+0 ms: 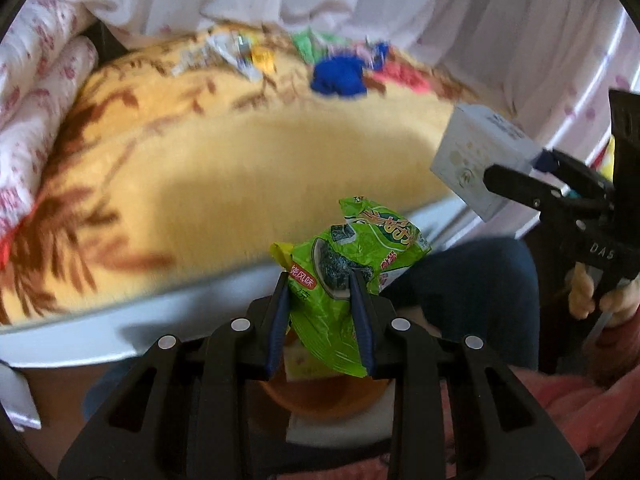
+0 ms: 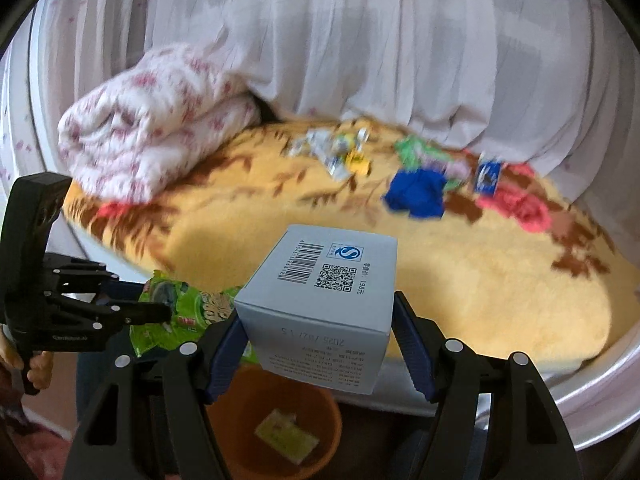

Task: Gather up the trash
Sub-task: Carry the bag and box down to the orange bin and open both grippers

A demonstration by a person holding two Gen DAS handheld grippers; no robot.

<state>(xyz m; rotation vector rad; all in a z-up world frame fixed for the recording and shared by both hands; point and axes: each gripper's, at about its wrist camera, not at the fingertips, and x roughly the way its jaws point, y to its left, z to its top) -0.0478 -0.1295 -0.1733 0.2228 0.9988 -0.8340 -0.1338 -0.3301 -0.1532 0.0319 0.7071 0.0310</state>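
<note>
My left gripper [image 1: 320,280] is shut on a crumpled green snack bag [image 1: 352,256], held above an orange bin [image 1: 320,400] at the bed's edge. My right gripper [image 2: 318,304] is shut on a pale grey carton [image 2: 324,300] with a barcode and QR code, over the same orange bin [image 2: 276,432], which holds a yellow-green wrapper [image 2: 286,434]. From the left wrist view the carton [image 1: 476,156] and right gripper [image 1: 516,184] show at the right. The right wrist view catches the snack bag [image 2: 188,312] and left gripper [image 2: 160,312] at the left.
On the yellow flowered blanket [image 2: 460,272] far back lie silver and yellow wrappers [image 2: 340,152], green wrappers [image 2: 416,150], a blue cloth [image 2: 418,194], a blue packet [image 2: 488,176] and red pieces [image 2: 516,204]. A folded floral quilt [image 2: 152,140] lies at the left, and white curtains [image 2: 360,40] hang behind.
</note>
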